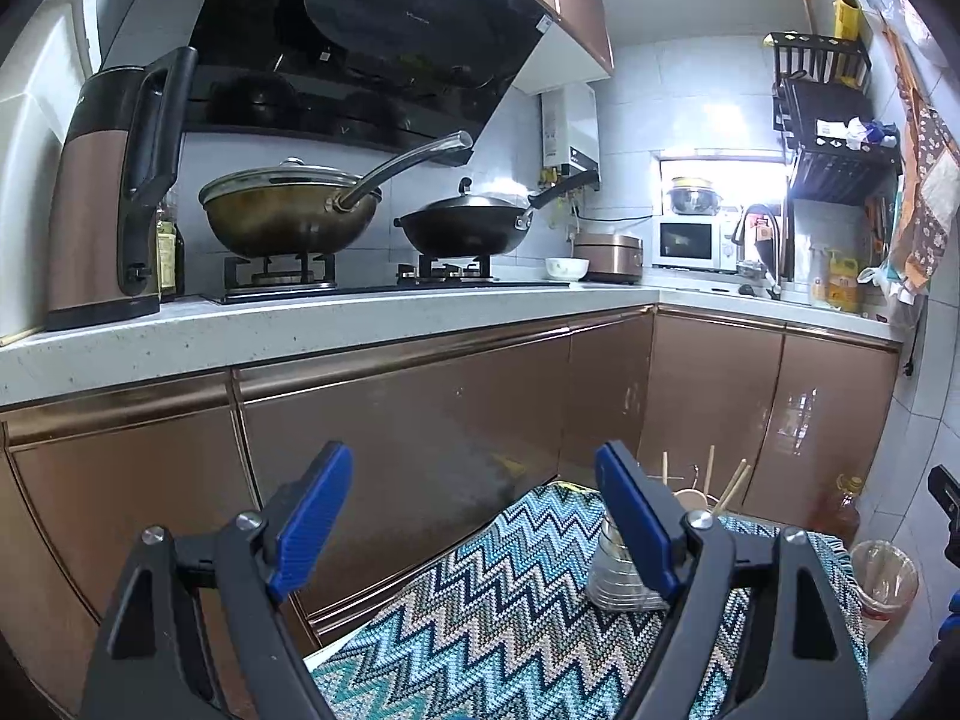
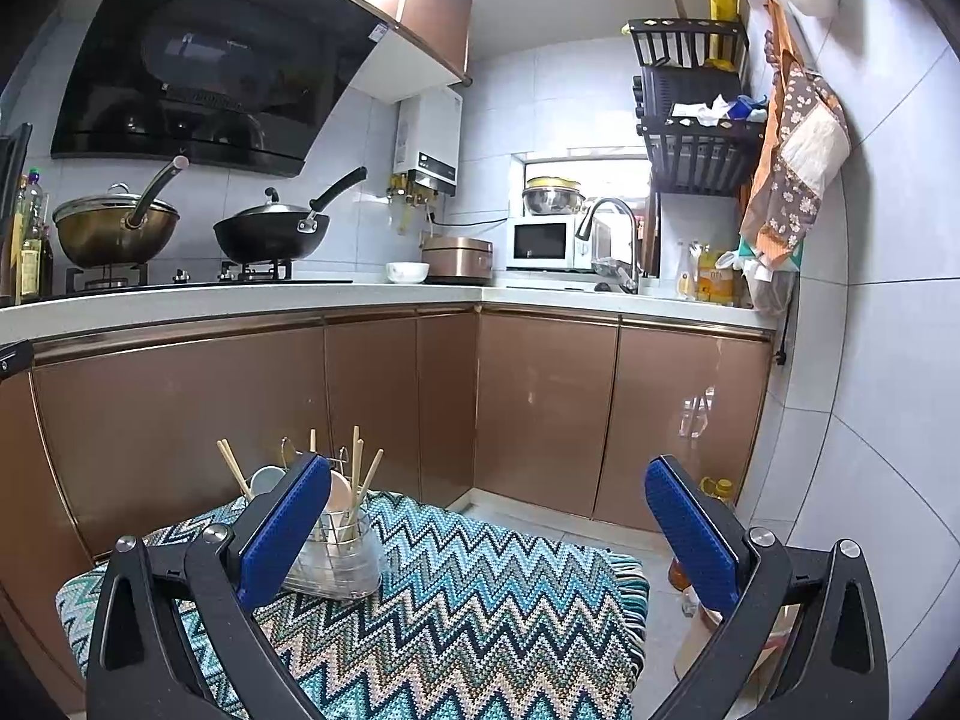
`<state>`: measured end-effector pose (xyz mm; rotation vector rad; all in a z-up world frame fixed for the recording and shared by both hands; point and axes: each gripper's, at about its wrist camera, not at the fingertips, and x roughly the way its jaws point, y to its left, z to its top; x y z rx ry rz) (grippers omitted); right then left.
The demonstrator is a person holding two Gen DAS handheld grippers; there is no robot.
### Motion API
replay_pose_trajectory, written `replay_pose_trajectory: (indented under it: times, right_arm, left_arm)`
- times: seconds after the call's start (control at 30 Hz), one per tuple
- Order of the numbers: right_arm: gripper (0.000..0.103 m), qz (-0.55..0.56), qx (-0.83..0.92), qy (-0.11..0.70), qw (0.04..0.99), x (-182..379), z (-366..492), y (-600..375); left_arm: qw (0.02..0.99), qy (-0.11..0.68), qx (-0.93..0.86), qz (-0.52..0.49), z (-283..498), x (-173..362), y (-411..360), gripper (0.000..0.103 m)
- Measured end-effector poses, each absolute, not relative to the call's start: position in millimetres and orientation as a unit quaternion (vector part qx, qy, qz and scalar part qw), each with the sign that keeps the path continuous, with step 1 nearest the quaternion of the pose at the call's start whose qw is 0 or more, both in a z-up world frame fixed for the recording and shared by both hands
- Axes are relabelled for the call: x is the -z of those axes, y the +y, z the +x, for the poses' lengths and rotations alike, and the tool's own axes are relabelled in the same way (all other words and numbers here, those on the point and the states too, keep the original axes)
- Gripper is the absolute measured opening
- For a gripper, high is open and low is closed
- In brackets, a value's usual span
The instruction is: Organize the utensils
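A clear utensil holder (image 2: 339, 561) stands upright on a zigzag-patterned cloth (image 2: 468, 612), with several wooden chopsticks (image 2: 357, 468) and spoons (image 2: 267, 480) standing in it. It also shows in the left wrist view (image 1: 618, 576), partly hidden behind a finger. My right gripper (image 2: 489, 528) is open and empty, above the cloth, with the holder just behind its left finger. My left gripper (image 1: 474, 516) is open and empty, held above the cloth's left part, the holder behind its right finger.
Brown cabinets (image 2: 540, 414) run under a white L-shaped counter (image 2: 240, 300) just beyond the cloth. Two woks (image 1: 288, 216) sit on the stove, a kettle (image 1: 102, 192) at left. An oil bottle (image 1: 840, 510) and a plastic-lined bin (image 1: 882, 582) stand on the floor at right.
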<state>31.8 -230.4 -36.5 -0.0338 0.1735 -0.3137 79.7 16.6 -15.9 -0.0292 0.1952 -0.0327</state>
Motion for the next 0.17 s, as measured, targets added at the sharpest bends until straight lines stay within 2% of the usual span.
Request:
replay_pose_trajectory:
  times: [0.17]
  right_arm:
    - [0.103, -0.018, 0.155, 0.087, 0.984, 36.7, 31.6, -229.3]
  left_arm:
    - [0.996, 0.093, 0.014, -0.012, 79.0, 16.1, 16.5, 0.082]
